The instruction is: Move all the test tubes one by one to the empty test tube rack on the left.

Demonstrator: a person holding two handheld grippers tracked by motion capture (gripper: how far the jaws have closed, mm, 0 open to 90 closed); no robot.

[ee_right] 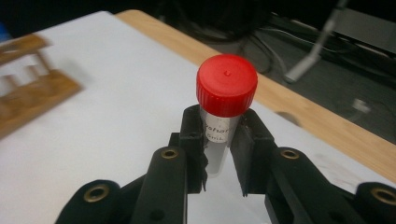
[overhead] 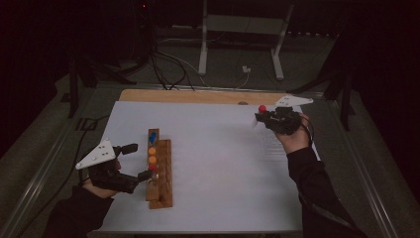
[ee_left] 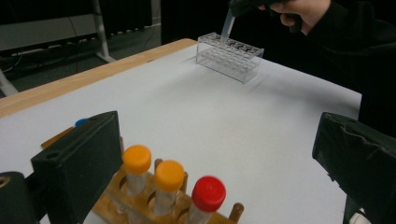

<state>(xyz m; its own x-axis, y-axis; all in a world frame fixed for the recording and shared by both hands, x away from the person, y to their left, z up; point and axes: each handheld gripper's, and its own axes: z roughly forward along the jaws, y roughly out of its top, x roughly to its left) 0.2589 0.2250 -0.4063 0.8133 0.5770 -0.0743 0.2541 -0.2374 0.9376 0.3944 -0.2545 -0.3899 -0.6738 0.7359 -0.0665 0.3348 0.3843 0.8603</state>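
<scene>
Two hand-held black two-jaw grippers work over a white-covered table (overhead: 213, 198). The right gripper (overhead: 261, 117) is at the far right of the table, its jaws clamped on a clear plastic tube with a red screw cap (ee_right: 226, 93); the tube stands upright between the pads, cap above the jaws. In the left gripper view, the tip of this tube hangs just above a transparent plastic tube rack (ee_left: 229, 57) at the far right of the table. The left gripper (overhead: 139, 162) sits at the near left, its jaws spread wide on either side of a brown wooden tube rack (overhead: 161, 173), gripping nothing. The wooden rack holds a blue-capped tube (overhead: 152, 135), two orange-capped tubes (ee_left: 136, 161) and a second red-capped tube (ee_left: 208, 193), all upright.
</scene>
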